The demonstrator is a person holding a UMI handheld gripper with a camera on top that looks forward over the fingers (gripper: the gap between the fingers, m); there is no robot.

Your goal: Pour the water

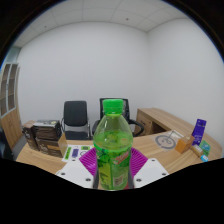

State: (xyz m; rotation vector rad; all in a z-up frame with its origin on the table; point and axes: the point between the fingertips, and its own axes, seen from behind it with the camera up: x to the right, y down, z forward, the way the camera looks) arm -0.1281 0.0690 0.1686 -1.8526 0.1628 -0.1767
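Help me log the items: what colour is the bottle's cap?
Green, clearest in the gripper view: bottle cap.

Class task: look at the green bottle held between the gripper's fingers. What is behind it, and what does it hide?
Behind the green bottle, gripped by the gripper, stands a black chair against the white wall. The bottle covers the chair's middle and the table area directly behind it.
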